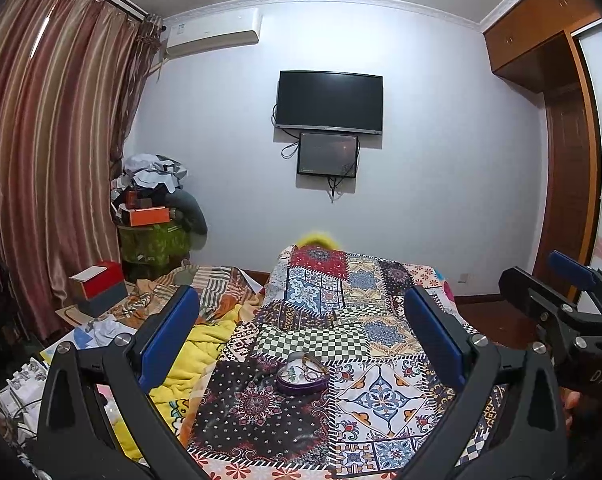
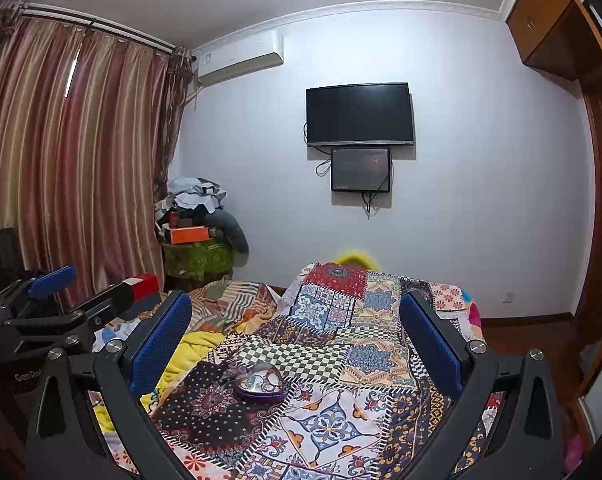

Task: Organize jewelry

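Jewelry (image 1: pixel 301 372) sits heaped in a small purple heart-shaped tin (image 1: pixel 303 385), lid off, which rests on the patchwork quilt (image 1: pixel 385 396) of the bed, near the quilt's left edge where a yellow blanket (image 1: pixel 189 364) shows through. Both tools hover above the bed, well apart from the tin: the left hand-held gripper (image 1: pixel 301 332) has its blue pads (image 1: pixel 167 338) spread wide with nothing between them, and the right hand-held gripper (image 2: pixel 295 340) is likewise released and empty. From the right wrist view the tin (image 2: pixel 258 387) lies low and left of centre, so that tool would need to shift left before coming down. No piece looks lifted out yet, so the step in hand is probably the first approach. The contents seem to be rings and a thin looped bangle or chain (too small to tell apart), tangled together, so a good grasp would take one piece at its highest exposed loop, closing gently, while the other tool pins the tin's rim. The quilt is soft and the tin is light; pressing straight down rather than sideways should keep it from tipping or sliding.
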`<action>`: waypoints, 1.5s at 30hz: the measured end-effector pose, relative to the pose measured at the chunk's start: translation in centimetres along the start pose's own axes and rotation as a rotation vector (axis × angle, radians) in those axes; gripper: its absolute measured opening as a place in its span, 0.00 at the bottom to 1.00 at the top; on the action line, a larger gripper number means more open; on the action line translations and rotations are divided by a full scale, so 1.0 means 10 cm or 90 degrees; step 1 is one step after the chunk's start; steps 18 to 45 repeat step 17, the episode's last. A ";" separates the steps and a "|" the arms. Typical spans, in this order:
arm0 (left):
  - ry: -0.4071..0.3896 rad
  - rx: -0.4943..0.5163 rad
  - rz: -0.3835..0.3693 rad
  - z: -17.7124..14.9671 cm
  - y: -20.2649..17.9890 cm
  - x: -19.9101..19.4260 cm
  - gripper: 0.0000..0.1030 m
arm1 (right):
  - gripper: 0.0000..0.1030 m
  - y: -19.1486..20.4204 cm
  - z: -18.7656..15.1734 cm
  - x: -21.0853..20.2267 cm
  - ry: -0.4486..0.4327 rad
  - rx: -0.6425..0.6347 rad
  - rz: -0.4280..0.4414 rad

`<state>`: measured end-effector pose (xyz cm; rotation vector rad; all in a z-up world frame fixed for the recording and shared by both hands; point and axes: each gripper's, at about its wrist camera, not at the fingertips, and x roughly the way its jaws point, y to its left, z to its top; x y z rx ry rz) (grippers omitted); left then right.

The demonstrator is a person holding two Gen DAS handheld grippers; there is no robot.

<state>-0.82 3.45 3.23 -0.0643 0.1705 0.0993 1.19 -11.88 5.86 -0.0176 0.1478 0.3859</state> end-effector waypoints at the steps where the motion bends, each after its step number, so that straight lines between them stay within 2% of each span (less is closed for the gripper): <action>1: 0.000 0.000 -0.001 0.00 0.00 0.00 1.00 | 1.00 0.00 0.00 0.00 0.000 0.000 0.000; 45: 0.004 0.000 0.003 -0.02 0.01 0.05 1.00 | 1.00 0.00 -0.03 0.07 0.012 -0.002 0.003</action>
